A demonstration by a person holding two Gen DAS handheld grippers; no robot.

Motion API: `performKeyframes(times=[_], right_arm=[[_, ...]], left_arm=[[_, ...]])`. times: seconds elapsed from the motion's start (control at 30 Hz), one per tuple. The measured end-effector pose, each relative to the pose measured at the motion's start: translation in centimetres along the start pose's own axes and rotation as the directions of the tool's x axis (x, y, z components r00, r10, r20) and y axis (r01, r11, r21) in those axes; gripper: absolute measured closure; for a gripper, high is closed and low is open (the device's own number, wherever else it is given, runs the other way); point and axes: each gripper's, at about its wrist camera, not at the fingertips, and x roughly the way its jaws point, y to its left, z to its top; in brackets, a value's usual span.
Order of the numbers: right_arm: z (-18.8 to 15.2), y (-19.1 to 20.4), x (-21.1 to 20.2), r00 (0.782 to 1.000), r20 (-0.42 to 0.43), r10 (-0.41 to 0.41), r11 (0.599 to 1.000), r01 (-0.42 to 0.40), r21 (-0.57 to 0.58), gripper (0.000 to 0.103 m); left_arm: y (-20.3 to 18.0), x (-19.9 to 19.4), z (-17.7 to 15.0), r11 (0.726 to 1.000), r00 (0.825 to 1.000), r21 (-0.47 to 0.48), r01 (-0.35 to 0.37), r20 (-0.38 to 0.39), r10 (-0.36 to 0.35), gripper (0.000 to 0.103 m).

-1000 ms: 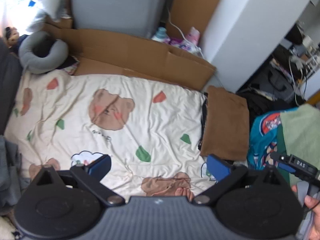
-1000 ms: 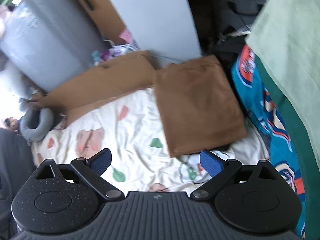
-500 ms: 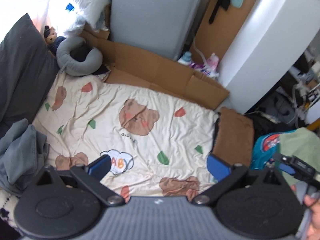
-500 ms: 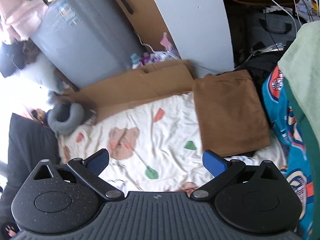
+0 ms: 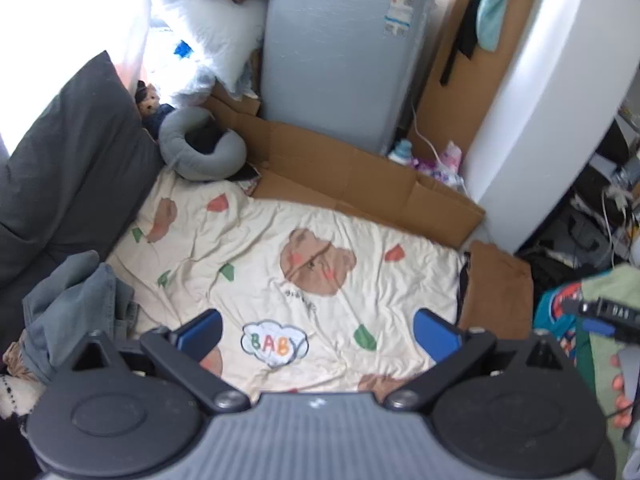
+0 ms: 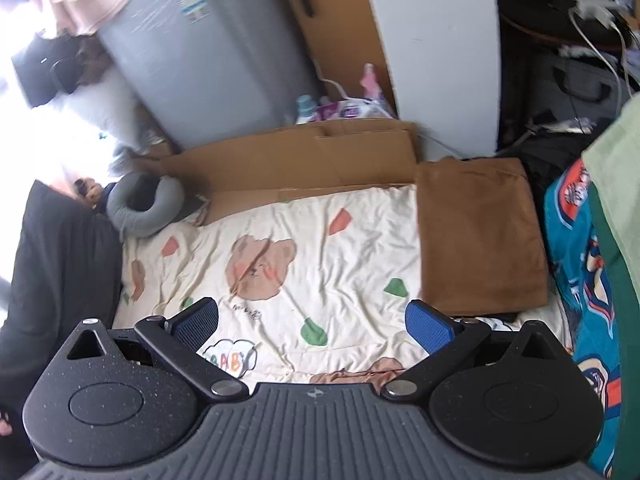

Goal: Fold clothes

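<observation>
The left gripper [image 5: 318, 330], black with blue finger pads, hangs above the bed with its jaws spread wide and nothing between them. The right gripper [image 6: 312, 320], of the same build, also stands wide apart and empty, raised over the same bedding. Below both lies a cream bedsheet printed with brown bears and a "BABY" cloud [image 5: 280, 248], wrinkled and spread flat. A folded brown fleece garment [image 6: 476, 236] rests on the sheet's right edge, next to a flattened brown cardboard sheet [image 5: 360, 176]. A crumpled grey-blue denim garment [image 5: 76, 304] sits heaped at the sheet's left side, beside a dark grey pillow [image 5: 68, 160]. A grey U-shaped neck pillow [image 5: 200, 148] lies at the far left corner of the sheet. To the right hangs a teal patterned cloth [image 6: 584, 264] beside pale green fabric [image 6: 616, 184]. A hand [image 5: 622, 396] shows at the right edge of the left wrist view.
</observation>
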Motion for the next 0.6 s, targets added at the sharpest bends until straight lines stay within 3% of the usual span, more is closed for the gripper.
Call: performKeyframes(times=[0.27, 0.6], right_arm=[[-1.2, 0.9, -0.5, 1.000, 0.008, -0.017, 1.000, 0.017, -0.022, 0.000], [-2.4, 1.8, -1.5, 1.000, 0.005, -0.026, 0.998, 0.026, -0.063, 0.000]], left_arm=[[1.6, 0.0, -3.0, 0.999, 1.000, -0.043, -0.022, 0.004, 0.022, 0.000], [2.8, -0.5, -6.9, 0.971, 0.998, -0.234, -0.042, 0.035, 0.052, 0.000]])
